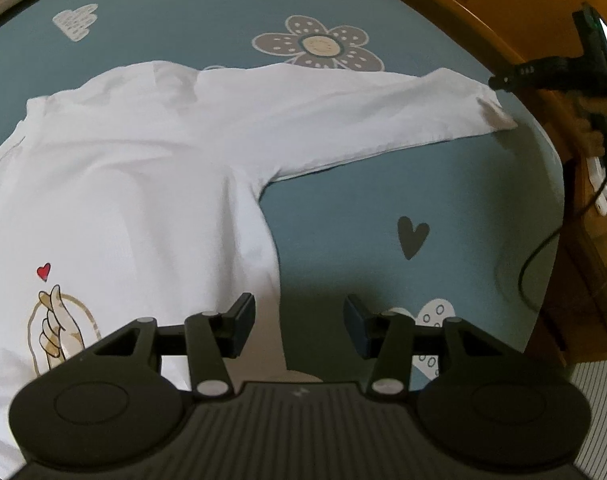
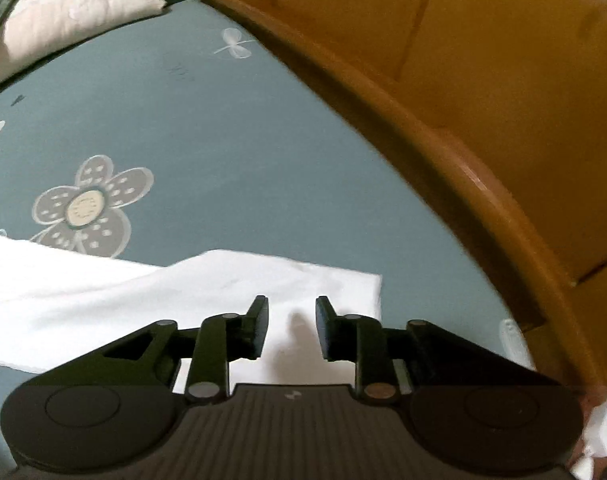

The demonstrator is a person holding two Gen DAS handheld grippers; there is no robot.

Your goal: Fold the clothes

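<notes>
A white long-sleeved shirt point(image 1: 135, 168) lies flat on the teal bedsheet point(image 1: 383, 220), with a finger-heart print point(image 1: 55, 320) near its lower left. One sleeve point(image 1: 363, 120) stretches out to the right. My left gripper point(image 1: 299, 312) hangs open over the shirt's right side edge, one finger above the cloth, the other above the sheet. In the right wrist view my right gripper point(image 2: 291, 312) stands open just above the sleeve's cuff end point(image 2: 343, 284), which lies flat beneath it; nothing is pinched. The right gripper point(image 1: 503, 80) also shows beside the cuff in the left wrist view.
A wooden bed frame point(image 2: 483, 200) curves along the sheet's right edge, close to the cuff. A folded pale floral quilt point(image 2: 75, 4) lies at the far left corner. A black cable point(image 1: 543, 248) hangs beyond the bed's right side.
</notes>
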